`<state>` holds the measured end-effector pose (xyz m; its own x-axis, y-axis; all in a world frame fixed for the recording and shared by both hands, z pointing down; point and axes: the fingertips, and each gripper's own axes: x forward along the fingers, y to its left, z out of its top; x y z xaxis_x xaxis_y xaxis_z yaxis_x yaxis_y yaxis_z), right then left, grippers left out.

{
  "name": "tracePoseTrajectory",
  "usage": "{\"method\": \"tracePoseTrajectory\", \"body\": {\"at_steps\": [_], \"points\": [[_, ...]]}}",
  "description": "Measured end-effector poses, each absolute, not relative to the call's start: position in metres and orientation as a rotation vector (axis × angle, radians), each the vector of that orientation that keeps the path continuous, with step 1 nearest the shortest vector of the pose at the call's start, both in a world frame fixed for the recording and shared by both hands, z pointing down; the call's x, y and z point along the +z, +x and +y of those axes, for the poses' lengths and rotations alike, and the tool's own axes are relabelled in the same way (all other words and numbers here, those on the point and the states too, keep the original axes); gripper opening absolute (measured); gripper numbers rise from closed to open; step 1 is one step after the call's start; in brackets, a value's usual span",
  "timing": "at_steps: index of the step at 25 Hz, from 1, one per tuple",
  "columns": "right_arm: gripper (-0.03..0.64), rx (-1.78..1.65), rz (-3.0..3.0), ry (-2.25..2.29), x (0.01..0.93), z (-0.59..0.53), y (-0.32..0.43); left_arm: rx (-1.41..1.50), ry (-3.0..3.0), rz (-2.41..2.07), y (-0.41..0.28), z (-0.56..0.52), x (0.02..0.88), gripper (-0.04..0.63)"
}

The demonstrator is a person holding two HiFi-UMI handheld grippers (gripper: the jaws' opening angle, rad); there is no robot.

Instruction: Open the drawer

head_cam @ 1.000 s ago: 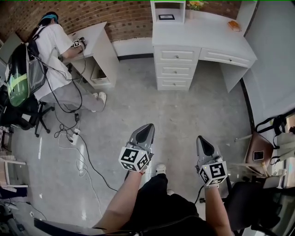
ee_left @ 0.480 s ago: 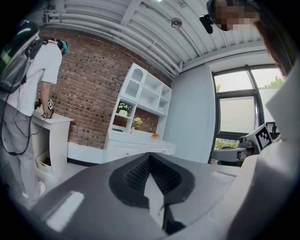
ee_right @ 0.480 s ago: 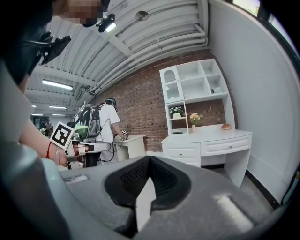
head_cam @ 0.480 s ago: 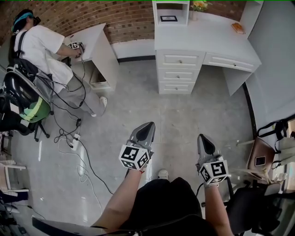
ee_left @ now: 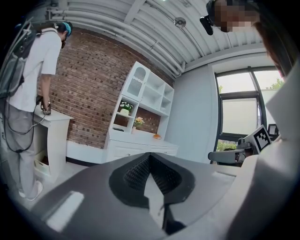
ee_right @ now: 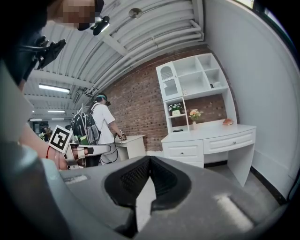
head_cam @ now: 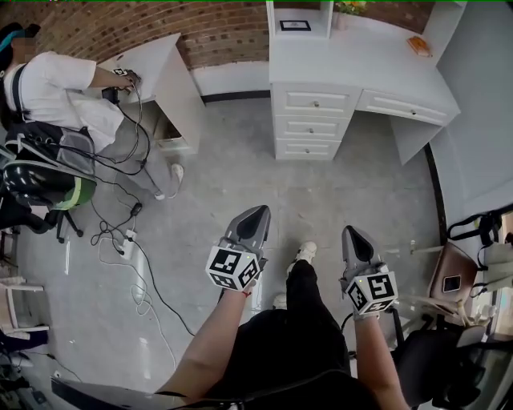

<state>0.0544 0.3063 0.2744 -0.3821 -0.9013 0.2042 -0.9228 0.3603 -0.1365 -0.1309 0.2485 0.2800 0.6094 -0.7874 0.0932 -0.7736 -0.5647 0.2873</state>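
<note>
Currently no contact with any furniture. Left gripper (head_cam: 259, 211) held out over grey floor (head_cam: 240, 160), near the wearer; jaws pressed together in the left gripper view, nothing between them. Right gripper (head_cam: 351, 233) to its right, well apart from it; jaws likewise together in the right gripper view, empty. Marker cube (head_cam: 235, 268) at rear of left gripper, second marker cube (head_cam: 371, 292) at rear of right gripper. Wearer's dark-trousered leg (head_cam: 309, 304) and light shoe (head_cam: 304, 252) between the two grippers.

Task target far ahead: white desk (head_cam: 353, 68) against brick wall (head_cam: 104, 28). Three-drawer stack (head_cam: 311, 124) under left half of desktop, all three fronts flush, shut. Wide drawer (head_cam: 405, 106) under right half, also shut. Both grippers well apart from desk and pointed roughly toward it; desk seen ahead and distant in both gripper views.

Hutch shelf (head_cam: 295, 18) on far left of desktop; small orange item (head_cam: 417, 46) at far right of desktop, kind not readable.

Far left: second person (head_cam: 56, 88) at small white table (head_cam: 160, 68), hand at tabletop. Cables (head_cam: 120, 232) trailing from there across floor toward near left.
</note>
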Motion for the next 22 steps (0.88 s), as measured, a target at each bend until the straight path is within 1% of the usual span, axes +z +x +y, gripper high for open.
{"method": "tracePoseTrajectory", "body": {"at_steps": [12, 22], "points": [[0.002, 0.381, -2.537, 1.631, 0.288, 0.211, 0.066, -0.064, 2.54, -1.279, -0.116, 0.16, 0.284, 0.002], [0.002, 0.439, -2.527, 1.588, 0.31, 0.133, 0.083, -0.019, 2.506, -1.285, -0.098, 0.085, 0.307, 0.002]]}}
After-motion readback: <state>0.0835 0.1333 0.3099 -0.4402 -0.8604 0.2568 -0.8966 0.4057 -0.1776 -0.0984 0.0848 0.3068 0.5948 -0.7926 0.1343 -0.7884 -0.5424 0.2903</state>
